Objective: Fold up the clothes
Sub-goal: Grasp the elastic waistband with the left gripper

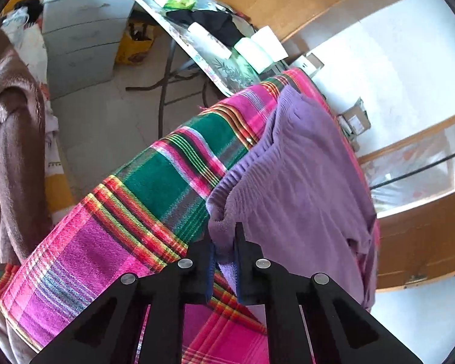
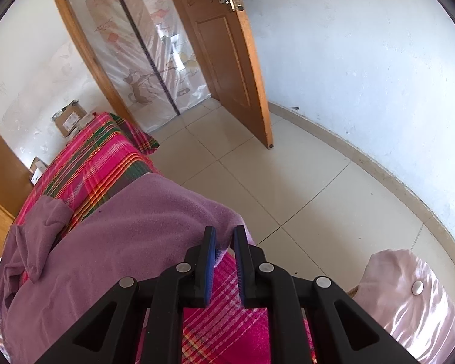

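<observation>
Left wrist view: left tool [image 1: 226,250] pinches the ribbed hem of the purple garment [image 1: 300,176].
Right tool [image 2: 224,250], nearly closed, grips its far edge; garment spans the plaid-covered bench [image 2: 106,154], tiled floor [image 2: 257,182] open beyond.

each camera is riding just behind its own black fingers, looking steeply down and very near. the left wrist view is facing along the plaid cloth [image 1: 154,182] toward a cluttered table [image 1: 197,45] and drawers [image 1: 85,36]. the right wrist view is facing a wooden door [image 2: 227,60] and tiled floor [image 2: 288,188]. both are sharing the purple garment [image 1: 303,182] [image 2: 121,242] and the cloth beneath.
</observation>
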### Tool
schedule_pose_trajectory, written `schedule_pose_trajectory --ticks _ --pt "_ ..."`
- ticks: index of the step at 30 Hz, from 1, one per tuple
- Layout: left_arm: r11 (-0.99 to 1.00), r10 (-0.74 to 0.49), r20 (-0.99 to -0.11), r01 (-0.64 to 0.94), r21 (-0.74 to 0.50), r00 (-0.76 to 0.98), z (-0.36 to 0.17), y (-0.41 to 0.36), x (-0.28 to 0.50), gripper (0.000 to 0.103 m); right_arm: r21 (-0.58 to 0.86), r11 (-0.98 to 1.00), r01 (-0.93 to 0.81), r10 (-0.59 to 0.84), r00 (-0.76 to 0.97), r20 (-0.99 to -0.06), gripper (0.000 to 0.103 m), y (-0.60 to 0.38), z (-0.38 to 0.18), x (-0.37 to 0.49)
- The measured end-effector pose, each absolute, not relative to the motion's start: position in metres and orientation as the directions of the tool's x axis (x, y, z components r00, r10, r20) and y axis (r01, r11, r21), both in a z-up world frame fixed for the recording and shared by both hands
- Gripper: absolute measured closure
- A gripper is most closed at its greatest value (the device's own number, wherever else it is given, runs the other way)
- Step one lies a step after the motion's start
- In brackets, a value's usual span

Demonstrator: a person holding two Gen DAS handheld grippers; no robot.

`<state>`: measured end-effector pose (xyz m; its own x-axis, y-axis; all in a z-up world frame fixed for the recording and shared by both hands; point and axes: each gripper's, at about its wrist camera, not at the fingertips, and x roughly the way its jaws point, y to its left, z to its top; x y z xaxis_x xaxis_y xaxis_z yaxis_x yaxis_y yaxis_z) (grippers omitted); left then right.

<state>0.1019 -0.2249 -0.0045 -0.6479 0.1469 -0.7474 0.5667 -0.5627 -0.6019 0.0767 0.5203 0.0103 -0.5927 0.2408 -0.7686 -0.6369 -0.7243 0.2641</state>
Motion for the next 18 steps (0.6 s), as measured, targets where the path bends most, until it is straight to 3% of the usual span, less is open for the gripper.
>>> schedule_pose_trajectory --ticks 3,13,15,18 --pt "-0.555 0.150 -0.743 0.567 -0.609 -0.652 -0.006 -0.225 0.106 0.093 0.249 -0.738 -0.628 0.251 -0.597 -0.762 0.098 0.516 0.012 0.075" --pt "-0.534 0.150 -0.732 0.569 -0.626 -0.665 -0.007 -0.229 0.116 0.093 0.253 -0.744 -0.618 0.247 -0.606 -0.756 0.100 0.516 0.013 0.077" --pt "-0.537 0.151 -0.729 0.563 -0.628 -0.668 -0.006 -0.228 0.116 0.094 0.255 -0.748 -0.612 0.236 -0.605 -0.761 0.098 0.517 0.014 0.078" --pt "-0.537 0.155 -0.718 0.552 -0.638 -0.679 -0.002 -0.227 0.118 0.094 0.271 -0.728 -0.630 0.235 -0.600 -0.765 0.086 0.519 0.016 0.091"
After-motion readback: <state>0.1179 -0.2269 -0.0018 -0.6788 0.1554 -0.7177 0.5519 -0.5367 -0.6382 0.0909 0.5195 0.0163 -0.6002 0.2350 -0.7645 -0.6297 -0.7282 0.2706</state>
